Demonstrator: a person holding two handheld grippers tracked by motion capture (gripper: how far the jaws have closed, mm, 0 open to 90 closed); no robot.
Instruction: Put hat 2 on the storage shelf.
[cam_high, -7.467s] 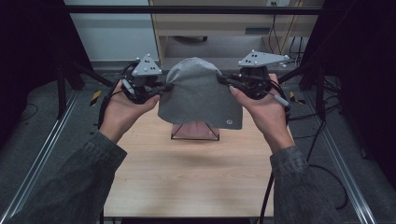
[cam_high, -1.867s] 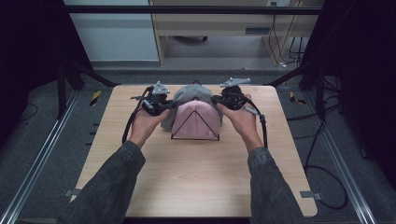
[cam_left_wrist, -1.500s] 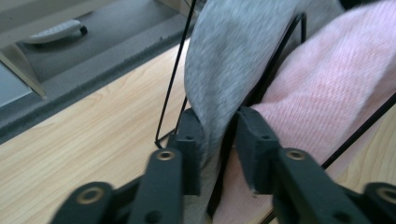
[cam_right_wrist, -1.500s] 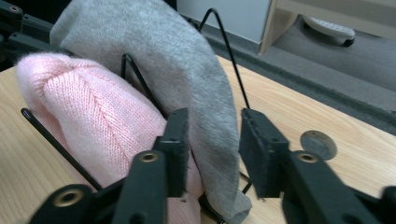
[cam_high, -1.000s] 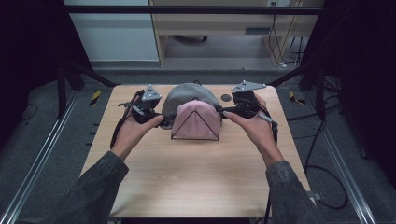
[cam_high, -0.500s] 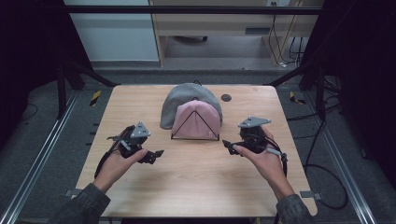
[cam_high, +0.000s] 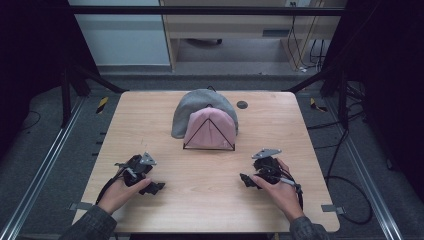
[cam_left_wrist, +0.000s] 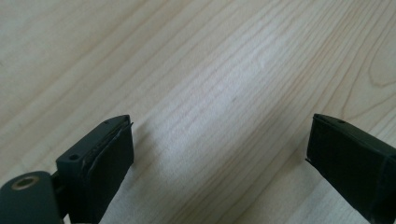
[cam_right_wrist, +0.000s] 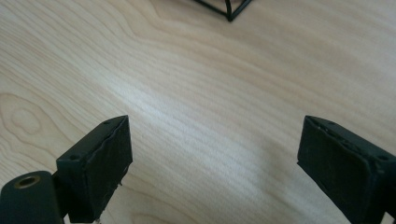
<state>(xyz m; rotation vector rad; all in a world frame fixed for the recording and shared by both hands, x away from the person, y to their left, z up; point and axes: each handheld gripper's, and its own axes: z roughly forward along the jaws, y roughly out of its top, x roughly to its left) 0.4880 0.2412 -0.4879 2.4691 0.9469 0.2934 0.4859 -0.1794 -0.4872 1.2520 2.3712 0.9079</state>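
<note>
Grey hat (cam_high: 197, 102) draped behind the pink hat (cam_high: 210, 127) on its wire stand (cam_high: 209, 146), up at 12 o'clock on the table (cam_high: 210, 200). Left gripper (cam_high: 152, 187) at 7 o'clock, jaws spread wide, empty. Right gripper (cam_high: 247, 179) at 5 o'clock, likewise gaping, holding nothing.

The left gripper (cam_left_wrist: 219, 163) points down at the pale, light-grained wooden bench (cam_left_wrist: 224, 70). Its two black jaws stand wide apart with bare wood between them, gripping nothing.
</note>
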